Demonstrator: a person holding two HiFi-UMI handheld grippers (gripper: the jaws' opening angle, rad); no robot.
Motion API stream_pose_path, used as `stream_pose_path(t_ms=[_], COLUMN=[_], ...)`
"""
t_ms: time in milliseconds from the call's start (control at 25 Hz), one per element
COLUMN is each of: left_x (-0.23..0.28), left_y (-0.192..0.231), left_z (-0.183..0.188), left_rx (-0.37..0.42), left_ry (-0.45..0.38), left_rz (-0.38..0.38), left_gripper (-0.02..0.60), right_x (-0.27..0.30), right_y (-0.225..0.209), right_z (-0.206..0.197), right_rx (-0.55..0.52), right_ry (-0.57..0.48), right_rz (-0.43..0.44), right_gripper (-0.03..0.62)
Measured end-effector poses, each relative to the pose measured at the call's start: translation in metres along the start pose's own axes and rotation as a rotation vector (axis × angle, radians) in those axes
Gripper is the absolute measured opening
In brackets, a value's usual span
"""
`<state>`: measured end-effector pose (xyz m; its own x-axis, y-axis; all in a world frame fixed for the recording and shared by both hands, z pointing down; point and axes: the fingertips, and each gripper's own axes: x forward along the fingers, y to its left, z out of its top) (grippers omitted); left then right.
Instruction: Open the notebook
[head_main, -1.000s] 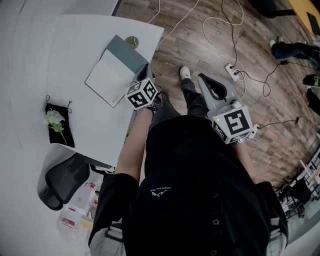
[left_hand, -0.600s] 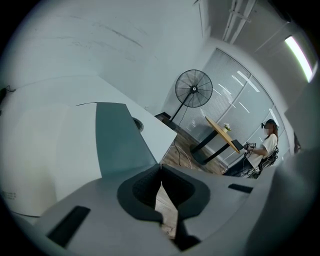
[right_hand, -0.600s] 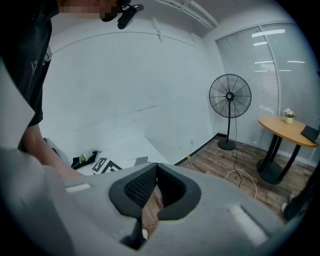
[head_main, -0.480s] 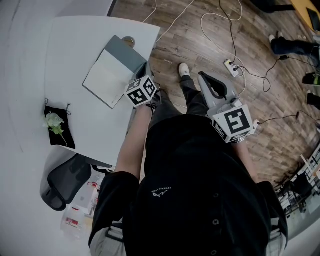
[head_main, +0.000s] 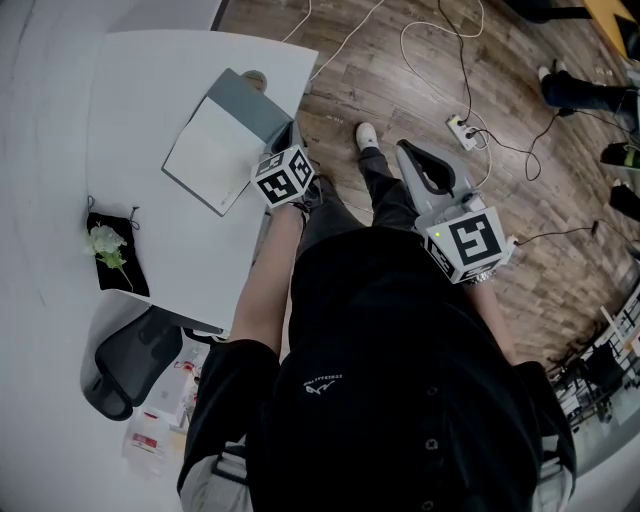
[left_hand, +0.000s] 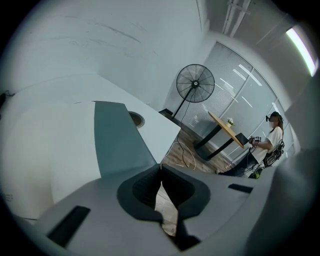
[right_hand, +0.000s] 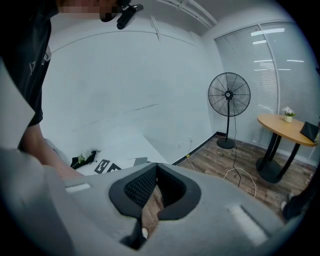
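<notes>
Jaws together – left gripper (head_main: 292, 138) at notebook (head_main: 205, 160) cover's edge

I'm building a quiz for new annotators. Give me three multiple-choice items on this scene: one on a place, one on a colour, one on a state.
1. Where does the black pouch lie?
A on the white table
B on a shelf
C in a drawer

2. The cover of the notebook is:
A red
B yellow
C grey-green

3. The notebook is:
A shut
B open
C standing upright

Answers: A, it lies on the tabletop, apart from the notebook; C, the turned-back cover is grey-green; B, a cream page shows.
</notes>
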<state>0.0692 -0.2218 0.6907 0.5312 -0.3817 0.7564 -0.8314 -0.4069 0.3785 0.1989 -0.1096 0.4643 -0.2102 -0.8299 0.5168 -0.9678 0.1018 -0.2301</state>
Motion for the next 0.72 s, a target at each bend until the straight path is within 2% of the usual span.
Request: stream_pose_path(t_ms=[560, 720], left_x=[0.0033, 0.0038], left_y=[-0.0003, -0.0029], left_z=[-0.0027, -0.0030], left_rx=[0.074, 0.082], left_ry=[-0.015, -0.011], left_rz=[0.032, 0.015], left_gripper=[0.012, 0.014], right_x=[0.0037, 0.0044], right_y=[0.0030, 0.0046], right_z=[0.0010, 0.0007], right_rx=[-0.010, -0.012], right_ry=[-0.001, 0.000], right_rz=[0.010, 0.014], right_gripper=[0.005, 0.005])
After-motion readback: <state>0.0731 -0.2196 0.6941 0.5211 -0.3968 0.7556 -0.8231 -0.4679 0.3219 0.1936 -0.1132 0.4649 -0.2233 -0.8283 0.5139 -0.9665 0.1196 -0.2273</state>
